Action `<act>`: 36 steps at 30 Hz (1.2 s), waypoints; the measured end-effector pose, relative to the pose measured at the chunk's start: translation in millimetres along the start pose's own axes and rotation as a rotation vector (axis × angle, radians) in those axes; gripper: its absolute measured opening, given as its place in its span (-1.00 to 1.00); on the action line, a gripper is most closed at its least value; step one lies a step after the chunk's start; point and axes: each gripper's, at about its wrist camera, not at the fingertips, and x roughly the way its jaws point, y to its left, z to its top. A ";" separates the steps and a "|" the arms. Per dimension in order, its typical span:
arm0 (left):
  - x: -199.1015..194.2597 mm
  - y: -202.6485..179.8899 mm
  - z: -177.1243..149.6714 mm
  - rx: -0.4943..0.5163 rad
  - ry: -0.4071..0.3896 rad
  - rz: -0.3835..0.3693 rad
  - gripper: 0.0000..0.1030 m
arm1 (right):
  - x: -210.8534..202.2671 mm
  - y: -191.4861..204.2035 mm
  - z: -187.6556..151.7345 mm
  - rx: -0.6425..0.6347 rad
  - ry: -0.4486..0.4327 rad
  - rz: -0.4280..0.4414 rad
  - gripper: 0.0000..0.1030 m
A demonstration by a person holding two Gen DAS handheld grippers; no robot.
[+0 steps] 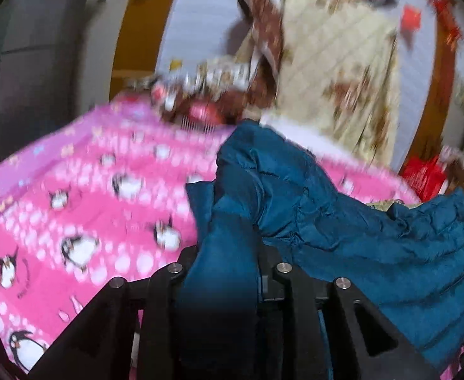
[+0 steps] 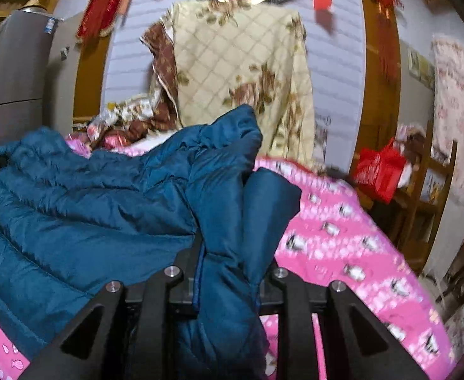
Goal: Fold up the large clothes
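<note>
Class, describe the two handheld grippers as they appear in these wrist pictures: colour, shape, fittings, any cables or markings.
The left gripper and the right gripper look alike: matte black, angular linkage bars with triangular cut-outs, joined by round silver pins. Their black fingers are mostly hidden by cloth. No cables, markings, hands or sleeves show.

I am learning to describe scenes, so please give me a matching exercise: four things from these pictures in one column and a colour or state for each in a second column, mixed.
Things:
1. padded jacket
2. bed cover
3. bag
4. left gripper

Colours or states:
A. pink with penguins
B. shut on jacket fabric
C. red
D. dark teal blue

Pairs: 1-D, 2-A, 3-C, 4-B
</note>
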 end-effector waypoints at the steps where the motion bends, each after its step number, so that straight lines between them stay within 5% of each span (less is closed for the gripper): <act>1: 5.6 2.1 -1.0 -0.015 0.034 0.003 -0.70 | 5.6 -2.7 -2.7 0.022 0.031 -0.001 -0.42; 3: 9.9 6.3 -3.2 -0.044 0.071 -0.011 -0.44 | 15.3 -13.8 -8.2 0.108 0.102 0.008 -0.31; 8: 7.9 13.3 -7.8 -0.063 0.096 -0.028 -0.29 | 12.6 -32.7 -17.7 0.225 0.122 0.045 -0.16; 13: -1.4 28.6 -7.1 -0.111 0.098 -0.022 -0.29 | -6.1 -34.0 -17.7 0.219 0.069 -0.007 -0.09; 18: -41.2 45.7 1.3 -0.231 -0.059 0.022 -0.29 | -36.5 -29.9 -5.2 0.217 -0.030 -0.006 -0.06; 22: -64.4 9.8 0.9 -0.103 -0.157 -0.085 -0.29 | -31.1 -7.6 -1.8 0.157 -0.017 0.070 -0.06; 27: -33.3 -35.6 -16.9 0.095 -0.024 -0.074 -0.30 | 1.2 9.9 -14.4 0.126 0.116 0.123 -0.05; 30: 2.2 -34.6 -32.8 0.093 0.110 -0.011 -0.30 | 20.8 12.7 -32.5 0.125 0.201 0.124 0.05; 36: 10.1 -32.3 -44.8 0.088 0.113 -0.024 -0.25 | 31.3 5.6 -45.7 0.199 0.244 0.143 0.18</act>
